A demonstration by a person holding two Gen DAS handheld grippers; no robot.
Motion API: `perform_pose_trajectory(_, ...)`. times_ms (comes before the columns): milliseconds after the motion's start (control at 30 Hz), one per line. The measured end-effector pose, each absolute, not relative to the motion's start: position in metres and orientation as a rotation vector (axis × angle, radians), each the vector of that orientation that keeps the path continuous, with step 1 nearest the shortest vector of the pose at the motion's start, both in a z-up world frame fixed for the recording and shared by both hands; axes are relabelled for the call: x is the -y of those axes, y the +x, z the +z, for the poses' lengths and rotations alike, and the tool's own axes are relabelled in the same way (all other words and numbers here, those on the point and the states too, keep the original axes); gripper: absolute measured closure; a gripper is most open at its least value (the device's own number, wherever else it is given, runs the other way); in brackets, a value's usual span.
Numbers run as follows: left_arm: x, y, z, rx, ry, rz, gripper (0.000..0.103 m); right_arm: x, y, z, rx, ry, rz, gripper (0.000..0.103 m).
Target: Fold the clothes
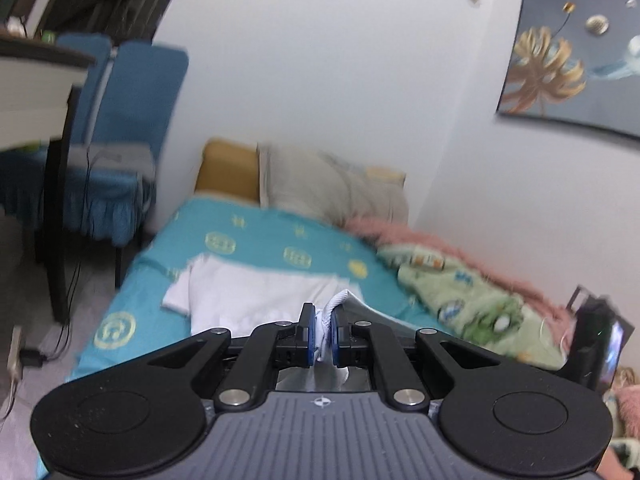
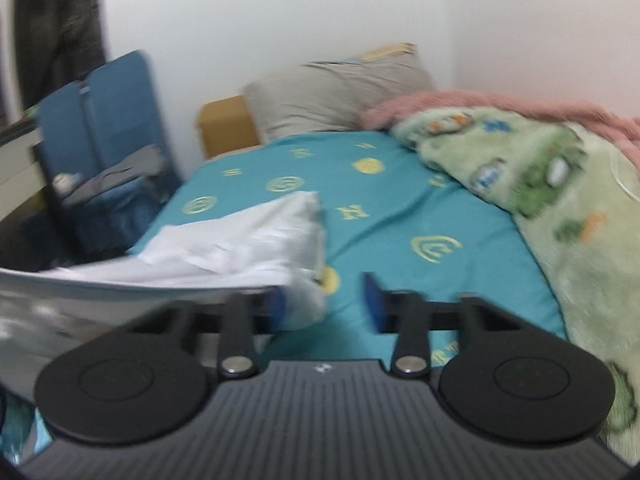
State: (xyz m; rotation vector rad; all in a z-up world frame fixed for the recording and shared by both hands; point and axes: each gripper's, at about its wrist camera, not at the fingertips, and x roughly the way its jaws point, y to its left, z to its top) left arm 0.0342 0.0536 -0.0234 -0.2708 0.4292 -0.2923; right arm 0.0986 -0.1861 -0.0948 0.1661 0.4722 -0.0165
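Note:
A white garment [image 1: 256,296] lies on the teal bed sheet [image 1: 256,236]. My left gripper [image 1: 323,330] is shut on a ribbed edge of the white garment and holds it lifted above the bed. In the right wrist view the same white garment [image 2: 248,236] is raised at the left, one part stretched toward the camera. My right gripper [image 2: 326,304] is open over the teal sheet [image 2: 400,208]; a white fold hangs by its left finger [image 2: 276,304], and I cannot tell if it touches.
A grey pillow [image 1: 332,188] and a green patterned blanket [image 1: 472,300] with a pink one [image 2: 520,104] lie at the head and right side of the bed. Blue-covered chairs [image 1: 120,136] and a desk [image 1: 36,80] stand to the left. A picture [image 1: 572,48] hangs on the wall.

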Motion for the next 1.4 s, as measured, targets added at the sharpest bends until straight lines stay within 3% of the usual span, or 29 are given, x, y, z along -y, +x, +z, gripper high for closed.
perform_pose_trajectory(100,-0.06,0.042,-0.032,-0.492,-0.26,-0.282,0.094,0.176,0.098,-0.096,-0.465,0.139,0.02,0.097)
perform_pose_trajectory(167,-0.061,0.046,-0.04,-0.539,-0.248,-0.279,0.092,0.174,0.098,-0.096,-0.455,0.134,0.039,0.097)
perform_pose_trajectory(367,-0.046,0.062,-0.07,-0.68,-0.194,-0.318,0.066,0.171,0.096,-0.092,-0.442,0.149,0.083,0.097)
perform_pose_trajectory(500,-0.024,0.07,-0.088,-0.74,-0.1,-0.335,0.056,0.171,0.097,-0.092,-0.444,0.173,0.099,0.097)
perform_pose_trajectory(800,0.015,0.062,-0.118,-0.696,0.064,-0.251,0.051,0.171,0.094,-0.089,-0.425,0.234,0.123,0.097)
perform_pose_trajectory(933,-0.004,0.062,-0.11,-0.603,-0.053,-0.12,0.05,0.176,0.091,-0.087,-0.394,0.264,0.113,0.097)
perform_pose_trajectory(1000,-0.014,0.06,-0.1,-0.543,-0.091,-0.063,0.043,0.178,0.09,-0.086,-0.379,0.276,0.1,0.097)
perform_pose_trajectory(1267,-0.009,0.061,-0.114,-0.722,0.029,0.056,0.039,0.185,0.078,-0.082,-0.258,0.294,-0.041,0.097)
perform_pose_trajectory(1400,-0.021,0.055,-0.104,-0.679,0.013,0.124,0.03,0.188,0.082,-0.089,-0.277,0.25,-0.142,0.094)
